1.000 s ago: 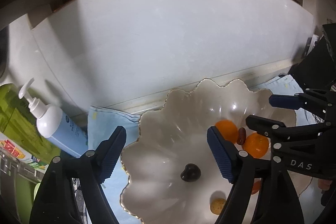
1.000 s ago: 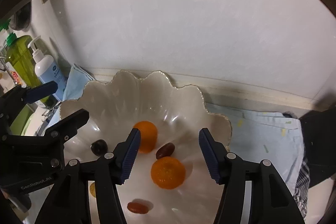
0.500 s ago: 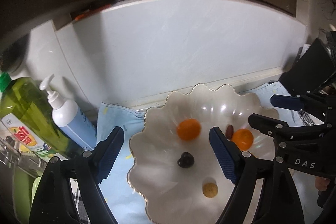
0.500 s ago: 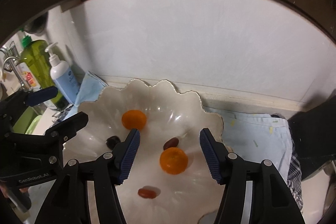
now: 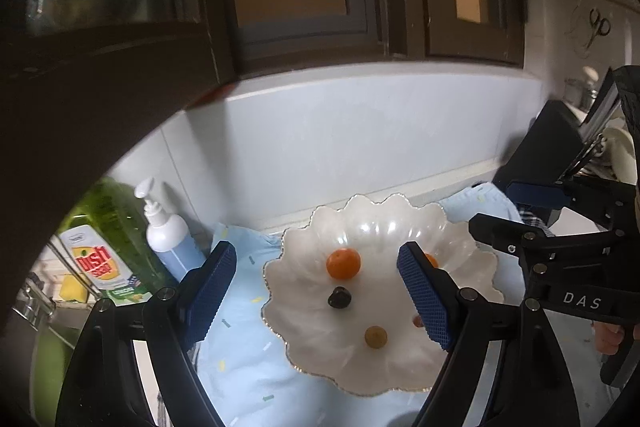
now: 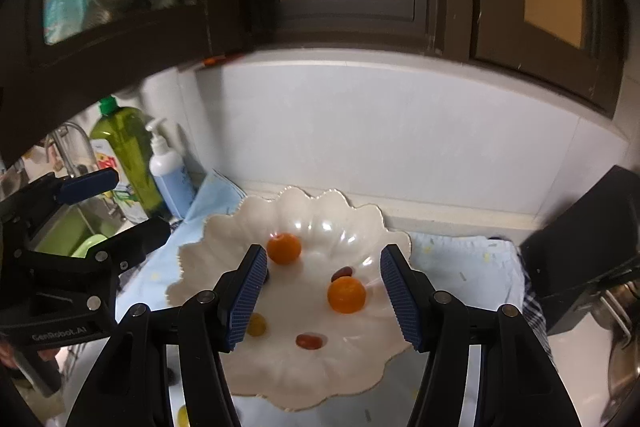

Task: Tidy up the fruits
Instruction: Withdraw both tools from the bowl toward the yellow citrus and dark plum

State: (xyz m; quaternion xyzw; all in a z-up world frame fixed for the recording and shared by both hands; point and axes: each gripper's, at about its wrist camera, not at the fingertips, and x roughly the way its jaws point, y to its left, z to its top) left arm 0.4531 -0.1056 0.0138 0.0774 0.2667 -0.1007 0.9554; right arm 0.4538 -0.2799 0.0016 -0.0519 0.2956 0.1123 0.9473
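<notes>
Both claws wide, empty. Right claw (image 6: 323, 287) nearer: orange (image 6: 346, 294) lies just ahead between its fingers, in bowl (image 6: 192, 259).

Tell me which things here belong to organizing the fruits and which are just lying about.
Job:
scalloped bowl
two oranges
dark fruit
yellow fruit
two reddish fruits

Lying about:
dish soap bottle
pump bottle
blue cloth
</notes>
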